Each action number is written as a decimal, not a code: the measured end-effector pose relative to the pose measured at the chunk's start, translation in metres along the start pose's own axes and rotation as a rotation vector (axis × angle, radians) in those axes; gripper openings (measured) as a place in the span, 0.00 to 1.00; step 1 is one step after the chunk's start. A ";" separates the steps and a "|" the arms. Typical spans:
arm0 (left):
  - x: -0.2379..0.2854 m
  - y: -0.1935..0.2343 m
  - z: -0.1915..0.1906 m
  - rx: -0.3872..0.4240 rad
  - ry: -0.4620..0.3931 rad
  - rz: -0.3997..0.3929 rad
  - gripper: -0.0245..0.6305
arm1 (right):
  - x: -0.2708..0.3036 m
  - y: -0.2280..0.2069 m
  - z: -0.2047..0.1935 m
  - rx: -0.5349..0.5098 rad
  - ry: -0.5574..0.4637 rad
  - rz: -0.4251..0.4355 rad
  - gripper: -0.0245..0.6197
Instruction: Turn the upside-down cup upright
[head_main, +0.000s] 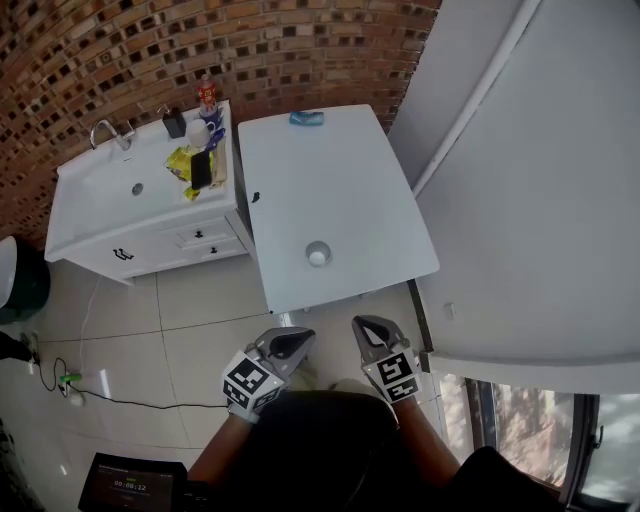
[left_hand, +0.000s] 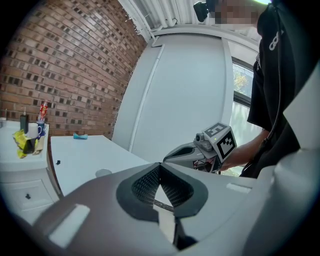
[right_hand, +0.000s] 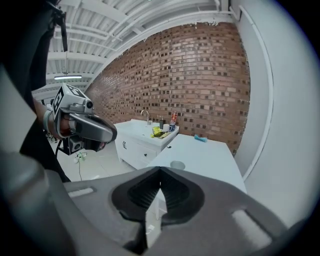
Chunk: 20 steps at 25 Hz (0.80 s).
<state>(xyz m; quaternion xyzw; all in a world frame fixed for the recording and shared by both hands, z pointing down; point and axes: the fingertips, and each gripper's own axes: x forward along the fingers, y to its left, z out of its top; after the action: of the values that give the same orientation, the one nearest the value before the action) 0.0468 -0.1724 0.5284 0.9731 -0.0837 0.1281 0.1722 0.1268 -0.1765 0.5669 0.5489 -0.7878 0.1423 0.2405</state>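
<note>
A small grey cup (head_main: 318, 253) stands on the white table (head_main: 350, 180), near its front edge; from above it shows as a ring with a pale middle. It also appears as a low grey disc in the left gripper view (left_hand: 103, 173) and the right gripper view (right_hand: 177, 165). My left gripper (head_main: 298, 340) and right gripper (head_main: 368, 328) hang side by side in front of the table, short of its edge and well away from the cup. Each one's jaws are closed together with nothing between them (left_hand: 160, 166) (right_hand: 160, 172).
A white sink cabinet (head_main: 110, 215) stands left of the table, with a faucet (head_main: 110, 132), bottles, a mug and a yellow packet (head_main: 182, 165) on it. A blue item (head_main: 306, 118) lies at the table's far end. A white wall (head_main: 540, 200) runs along the right, and a cable (head_main: 130, 402) crosses the tiled floor.
</note>
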 end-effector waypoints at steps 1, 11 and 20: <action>0.002 -0.008 -0.001 0.001 -0.001 0.005 0.06 | -0.010 0.001 -0.002 -0.007 -0.007 0.005 0.03; 0.020 -0.109 -0.027 0.008 -0.029 0.071 0.06 | -0.109 0.015 -0.057 0.020 -0.074 0.025 0.03; -0.002 -0.200 -0.056 0.010 -0.027 0.099 0.06 | -0.181 0.049 -0.097 0.023 -0.076 0.038 0.03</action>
<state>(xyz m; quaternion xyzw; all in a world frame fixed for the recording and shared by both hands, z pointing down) 0.0740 0.0332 0.5155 0.9703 -0.1335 0.1237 0.1595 0.1538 0.0328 0.5537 0.5414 -0.8050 0.1348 0.2015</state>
